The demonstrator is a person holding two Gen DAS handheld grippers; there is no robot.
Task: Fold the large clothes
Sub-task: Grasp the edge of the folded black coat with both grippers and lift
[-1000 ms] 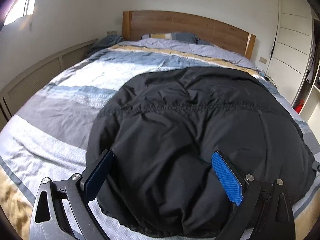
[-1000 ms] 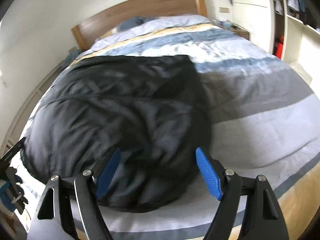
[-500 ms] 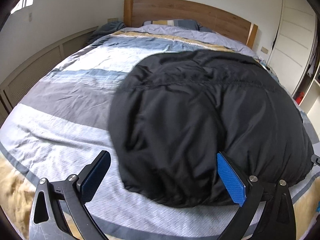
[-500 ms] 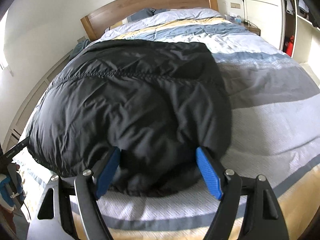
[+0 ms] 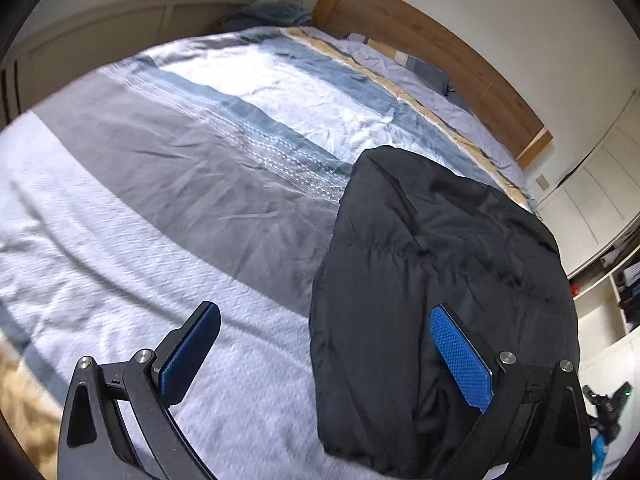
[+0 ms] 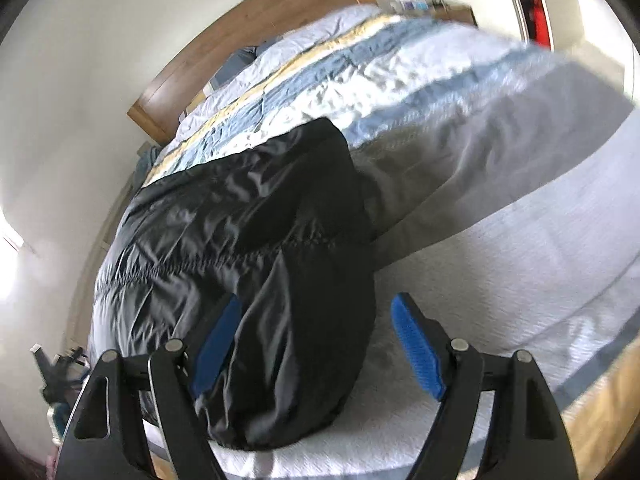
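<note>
A black padded jacket [image 5: 440, 264] lies folded in a bulky heap on the striped bedspread [image 5: 180, 184]. In the left wrist view it fills the lower right. My left gripper [image 5: 324, 344] hovers open over the jacket's left edge, one blue pad above the bedspread and the other above the jacket. In the right wrist view the jacket [image 6: 248, 240] sits at the lower left. My right gripper [image 6: 316, 344] is open over the jacket's right edge, its left pad above the fabric and its right pad above the bedspread [image 6: 480, 208]. Neither gripper holds anything.
A wooden headboard [image 5: 432, 44] and pillows stand at the far end of the bed. White wardrobe doors [image 5: 592, 208] and shelves rise beside the bed. A low panelled wall unit [image 5: 120, 28] runs along the other side. The bed's near edge lies just below both grippers.
Both grippers have rolled and slid apart, the left to the jacket's left edge, the right to its right edge. The jacket has not moved. Both stay open.
</note>
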